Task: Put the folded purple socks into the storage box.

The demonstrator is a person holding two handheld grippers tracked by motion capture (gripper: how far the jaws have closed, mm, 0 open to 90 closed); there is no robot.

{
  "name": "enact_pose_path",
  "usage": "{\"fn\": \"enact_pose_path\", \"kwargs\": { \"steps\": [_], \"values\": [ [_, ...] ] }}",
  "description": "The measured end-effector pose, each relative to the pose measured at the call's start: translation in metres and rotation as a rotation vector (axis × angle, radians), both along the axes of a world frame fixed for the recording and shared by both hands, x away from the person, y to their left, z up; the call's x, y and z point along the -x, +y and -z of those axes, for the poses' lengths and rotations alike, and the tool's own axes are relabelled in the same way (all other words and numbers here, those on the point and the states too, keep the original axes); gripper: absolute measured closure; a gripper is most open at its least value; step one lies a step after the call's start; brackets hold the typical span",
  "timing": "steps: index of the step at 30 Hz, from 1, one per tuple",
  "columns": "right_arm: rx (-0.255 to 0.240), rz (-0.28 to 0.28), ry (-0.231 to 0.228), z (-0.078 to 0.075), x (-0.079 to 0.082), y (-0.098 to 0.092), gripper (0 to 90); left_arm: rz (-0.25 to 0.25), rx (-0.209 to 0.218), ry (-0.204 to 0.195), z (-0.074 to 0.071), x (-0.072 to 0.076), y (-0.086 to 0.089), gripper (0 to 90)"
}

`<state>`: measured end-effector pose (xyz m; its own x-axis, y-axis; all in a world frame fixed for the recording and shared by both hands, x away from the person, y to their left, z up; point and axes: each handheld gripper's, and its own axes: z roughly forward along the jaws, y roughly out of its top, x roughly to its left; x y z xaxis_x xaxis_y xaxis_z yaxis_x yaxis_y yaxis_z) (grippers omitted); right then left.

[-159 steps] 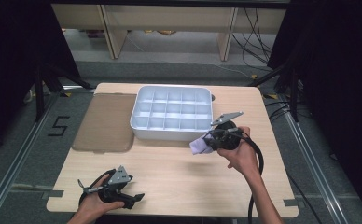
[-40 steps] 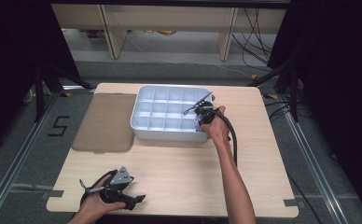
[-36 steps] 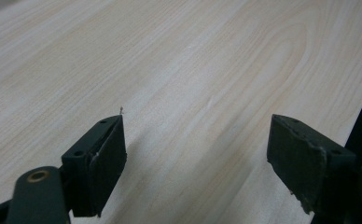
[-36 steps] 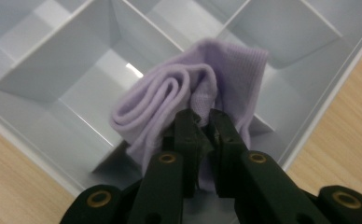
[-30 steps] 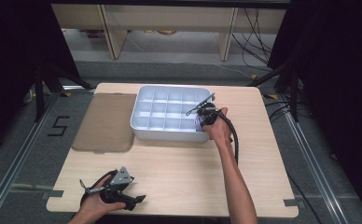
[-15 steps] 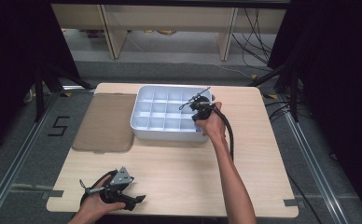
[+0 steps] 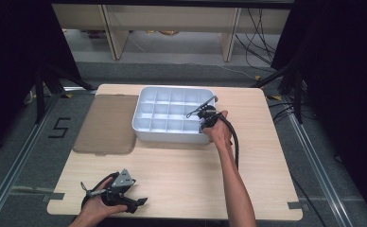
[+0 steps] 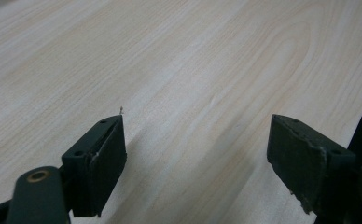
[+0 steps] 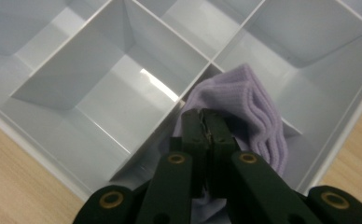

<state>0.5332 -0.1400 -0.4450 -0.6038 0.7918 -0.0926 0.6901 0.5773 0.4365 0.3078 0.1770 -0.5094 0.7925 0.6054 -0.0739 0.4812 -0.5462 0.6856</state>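
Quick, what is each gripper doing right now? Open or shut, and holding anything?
Left gripper: open, holding nothing, over the bare table.
Right gripper: shut, its fingers pressed into the purple cloth in a corner compartment of the white tray.

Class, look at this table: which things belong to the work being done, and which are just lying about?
In the job:
- right tongs, shut above the sock
- purple sock, in a corner compartment
- white divided tray

Lying about:
- brown mat beside the tray
- left tongs, open over bare table
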Motion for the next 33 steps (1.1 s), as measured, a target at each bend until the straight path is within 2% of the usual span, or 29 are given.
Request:
{"fn": "enact_pose_path", "kwargs": {
  "steps": [1,2,4,5,6,8,10,12,13,15,16,17,18,21,22,24,25,26,27,28,29,31,32,33],
  "values": [
    [0.000,-0.002,0.002,0.000,0.000,0.000,88.9,-0.006,-0.011,0.004,0.000,0.000,0.000,19.3],
    [-0.006,0.013,0.014,0.001,0.001,0.001,88.9,-0.002,-0.012,0.005,0.000,0.000,0.000,19.3],
    [0.001,0.003,0.030,0.002,-0.001,0.001,88.9,0.003,-0.008,0.004,0.000,0.001,0.000,19.3],
    [-0.001,0.011,0.028,0.004,0.000,0.002,88.9,0.022,-0.016,-0.006,-0.001,0.000,0.000,19.3],
    [-0.001,-0.005,0.037,0.005,-0.001,0.001,88.8,0.016,-0.010,-0.005,-0.001,0.000,0.000,19.3],
    [-0.005,0.008,0.030,0.005,0.000,0.002,88.8,0.007,-0.009,0.002,0.000,0.001,0.000,19.3],
    [-0.016,0.005,0.034,0.003,0.000,0.001,88.5,-0.001,-0.002,0.009,0.000,0.001,0.000,19.3],
    [-0.052,0.009,0.031,-0.002,0.001,-0.003,87.3,0.000,-0.002,0.007,-0.001,0.001,0.000,19.3],
    [-0.062,0.011,0.005,-0.003,0.002,-0.003,87.0,0.000,-0.002,0.007,-0.001,0.001,0.000,19.3],
    [-0.082,0.017,-0.012,-0.008,0.004,-0.006,85.9,0.000,-0.014,0.003,0.000,0.000,0.000,19.3],
    [-0.101,0.010,-0.031,-0.012,0.005,-0.008,85.2,0.002,-0.005,0.005,0.000,0.001,-0.001,19.4],
    [-0.107,0.013,-0.042,-0.014,0.006,-0.009,84.3,0.018,-0.015,-0.003,-0.001,0.000,0.000,19.4],
    [-0.109,0.020,-0.041,-0.017,0.007,-0.010,83.8,0.005,0.004,-0.001,0.000,0.001,-0.002,19.4],
    [-0.121,0.019,-0.071,-0.024,0.010,-0.014,82.4,0.008,0.005,-0.003,0.000,0.001,-0.002,19.4],
    [-0.132,0.018,-0.071,-0.026,0.012,-0.015,81.9,0.011,-0.008,-0.001,-0.001,0.000,-0.001,19.4],
    [-0.155,0.007,-0.097,-0.031,0.014,-0.018,81.1,0.015,-0.009,-0.005,-0.001,0.000,0.000,19.4],
    [-0.154,-0.018,-0.113,-0.032,0.014,-0.019,80.7,0.000,0.000,0.007,-0.001,0.001,-0.001,19.4],
    [-0.168,0.005,-0.095,-0.034,0.017,-0.019,80.2,-0.006,-0.009,0.000,-0.001,0.000,0.000,19.4],
    [-0.184,0.017,-0.095,-0.036,0.020,-0.019,79.7,-0.006,-0.008,0.002,-0.001,0.000,0.000,19.4],
    [-0.194,0.025,-0.115,-0.035,0.021,-0.019,79.6,-0.007,-0.009,-0.001,-0.001,0.000,0.000,19.4],
    [-0.200,0.027,-0.102,-0.036,0.023,-0.019,79.2,0.005,-0.017,-0.010,-0.001,-0.001,0.001,19.4],
    [-0.208,0.023,-0.101,-0.039,0.026,-0.021,78.3,0.002,-0.016,-0.010,-0.001,-0.001,0.001,19.4],
    [-0.212,0.003,-0.111,-0.039,0.027,-0.022,77.7,0.000,-0.006,-0.006,-0.001,0.000,0.000,19.4],
    [-0.233,0.026,-0.111,-0.039,0.030,-0.020,77.0,0.006,-0.010,-0.005,-0.001,0.000,0.001,19.4]
  ]
}}
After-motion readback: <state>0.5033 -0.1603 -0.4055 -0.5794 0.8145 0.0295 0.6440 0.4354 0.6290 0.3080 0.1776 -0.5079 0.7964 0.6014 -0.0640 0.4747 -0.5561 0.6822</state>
